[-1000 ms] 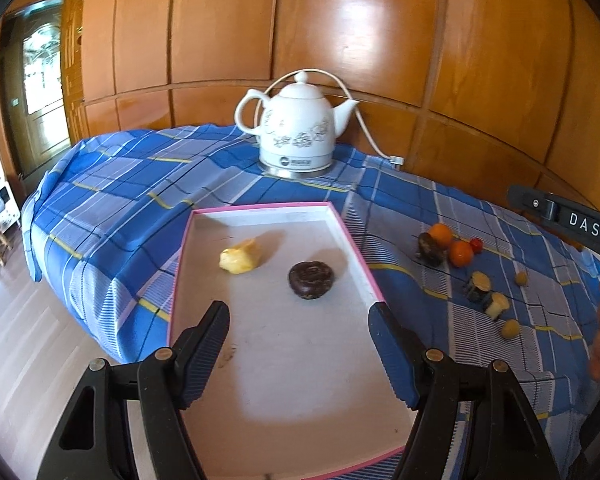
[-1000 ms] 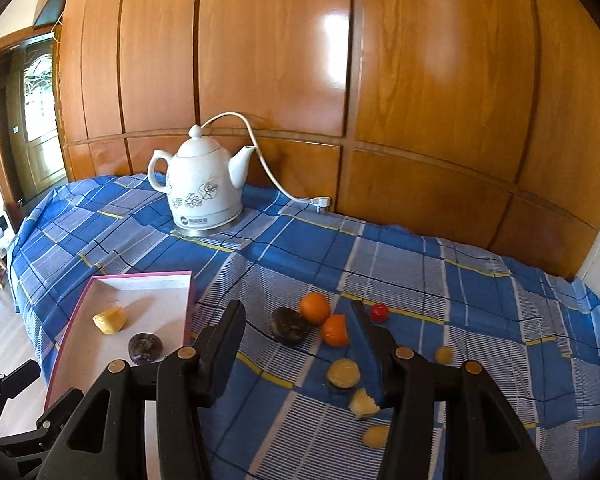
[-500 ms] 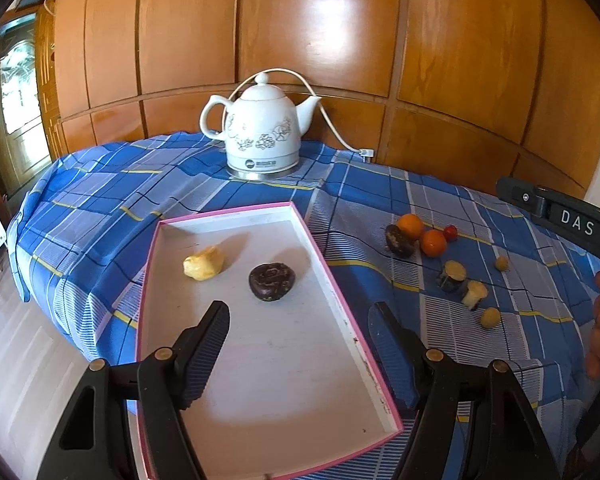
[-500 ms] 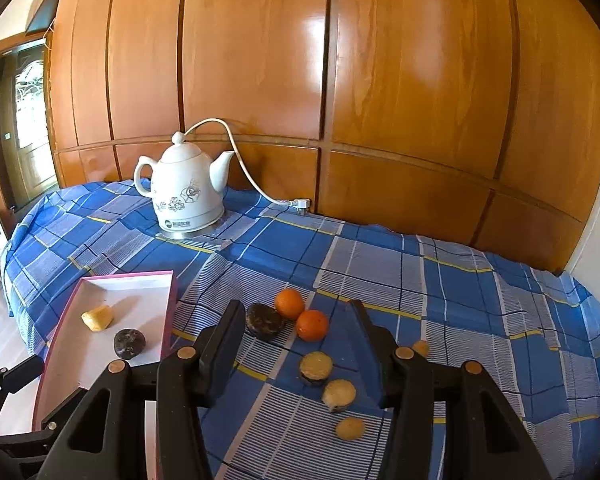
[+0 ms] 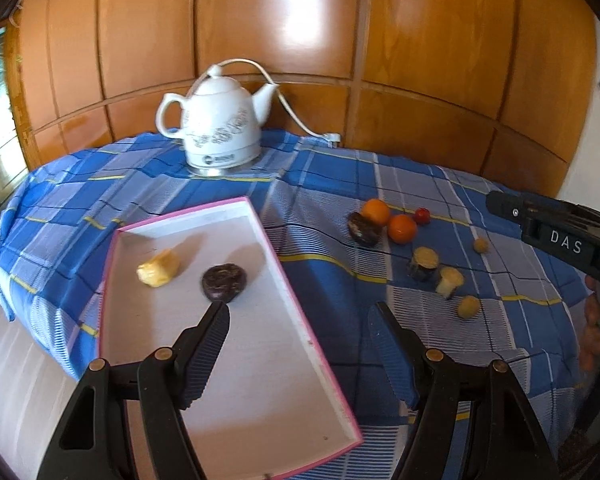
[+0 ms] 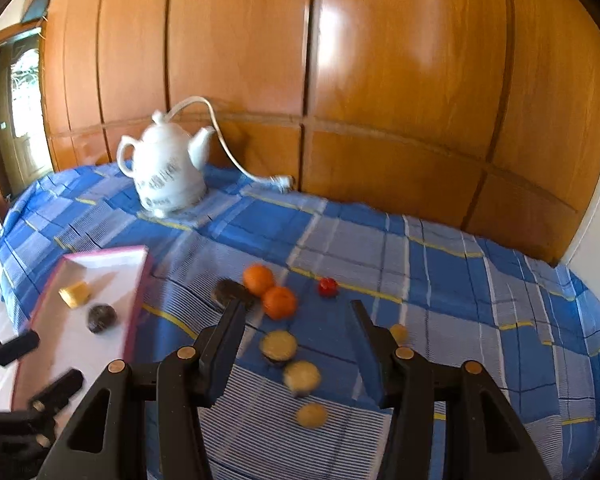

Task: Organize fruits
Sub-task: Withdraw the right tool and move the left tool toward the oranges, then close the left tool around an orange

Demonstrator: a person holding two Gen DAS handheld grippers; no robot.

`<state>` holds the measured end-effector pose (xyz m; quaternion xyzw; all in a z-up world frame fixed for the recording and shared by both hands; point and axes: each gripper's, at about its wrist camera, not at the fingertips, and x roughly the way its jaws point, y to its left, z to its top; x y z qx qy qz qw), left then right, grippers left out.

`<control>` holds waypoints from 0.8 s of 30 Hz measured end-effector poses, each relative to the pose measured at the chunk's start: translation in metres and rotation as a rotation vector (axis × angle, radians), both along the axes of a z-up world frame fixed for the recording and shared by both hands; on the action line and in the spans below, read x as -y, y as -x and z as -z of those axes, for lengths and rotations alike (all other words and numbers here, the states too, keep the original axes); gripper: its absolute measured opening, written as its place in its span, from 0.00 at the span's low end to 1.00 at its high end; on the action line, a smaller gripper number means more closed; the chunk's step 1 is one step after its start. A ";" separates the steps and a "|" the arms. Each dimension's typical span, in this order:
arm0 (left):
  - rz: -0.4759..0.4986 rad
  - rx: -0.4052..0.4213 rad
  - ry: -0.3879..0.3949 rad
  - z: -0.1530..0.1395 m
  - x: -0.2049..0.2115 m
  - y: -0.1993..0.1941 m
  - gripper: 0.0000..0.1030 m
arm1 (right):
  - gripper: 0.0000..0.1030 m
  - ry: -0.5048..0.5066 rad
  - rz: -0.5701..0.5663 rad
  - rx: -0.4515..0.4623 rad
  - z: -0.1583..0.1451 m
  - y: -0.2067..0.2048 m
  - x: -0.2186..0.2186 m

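A: What's around?
B: White kettle (image 5: pixel 220 126) with its cord (image 6: pixel 236 160) stands far ahead of both tools, at the wood-panel wall (image 5: pixel 340 40). Blue plaid cloth (image 5: pixel 320 184) covers the surface. Nothing sits between either set of fingers.

A: Container?
B: Pink-rimmed tray (image 5: pixel 282 280), under and ahead of the left hand-held gripper (image 5: pixel 300 314). It holds a yellow piece (image 5: pixel 158 268) and a dark round fruit (image 5: pixel 224 282), just off the left fingertip.

A: Loose fruits?
B: On the cloth, ahead of the right hand-held gripper (image 6: pixel 296 308): two oranges (image 6: pixel 270 290) touching, a dark fruit (image 6: pixel 230 292) beside them, a small red one (image 6: pixel 327 286), and several tan or yellow pieces (image 6: pixel 278 344) closer in. Blurred, can't name them.

A: Grippers?
B: Both spread wide, holding nothing.

A: Any text?
B: "DAS" on the right tool's body (image 5: pixel 566 236). Kettle logo is unreadable.
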<state>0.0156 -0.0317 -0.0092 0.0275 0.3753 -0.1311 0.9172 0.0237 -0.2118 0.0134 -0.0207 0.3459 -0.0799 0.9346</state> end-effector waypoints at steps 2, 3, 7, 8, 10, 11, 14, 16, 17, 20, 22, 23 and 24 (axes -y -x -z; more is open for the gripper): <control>0.030 -0.019 0.003 0.003 0.009 -0.003 0.71 | 0.52 0.004 0.014 -0.035 0.003 -0.001 0.019; 0.041 -0.025 0.003 0.004 0.012 -0.004 0.71 | 0.52 0.008 0.025 -0.053 0.003 -0.002 0.031; 0.089 -0.058 0.001 0.010 0.027 -0.009 0.71 | 0.52 -0.010 0.069 -0.120 0.003 -0.006 0.078; 0.099 -0.065 0.000 0.011 0.030 -0.010 0.71 | 0.52 -0.009 0.081 -0.134 0.003 -0.007 0.089; 0.111 -0.072 -0.007 0.013 0.036 -0.012 0.71 | 0.52 -0.001 0.097 -0.149 0.006 -0.008 0.106; 0.121 -0.082 -0.003 0.014 0.039 -0.014 0.71 | 0.52 0.005 0.105 -0.154 0.008 -0.009 0.114; 0.133 -0.110 0.019 0.016 0.043 -0.021 0.70 | 0.52 -0.004 0.134 -0.172 0.019 -0.013 0.139; 0.125 -0.114 0.018 0.016 0.045 -0.029 0.67 | 0.52 -0.029 0.160 -0.180 0.029 -0.014 0.152; 0.123 -0.118 0.019 0.016 0.046 -0.034 0.65 | 0.52 -0.046 0.170 -0.184 0.034 -0.013 0.157; 0.112 -0.129 0.020 0.015 0.048 -0.048 0.64 | 0.52 -0.107 0.198 -0.216 0.042 -0.015 0.170; 0.105 -0.137 0.019 0.016 0.050 -0.056 0.64 | 0.52 -0.143 0.194 -0.205 0.041 -0.015 0.172; 0.100 -0.145 0.021 0.018 0.051 -0.061 0.64 | 0.52 -0.150 0.195 -0.205 0.041 -0.015 0.172; 0.093 -0.156 0.025 0.019 0.053 -0.066 0.63 | 0.52 -0.167 0.196 -0.209 0.042 -0.015 0.173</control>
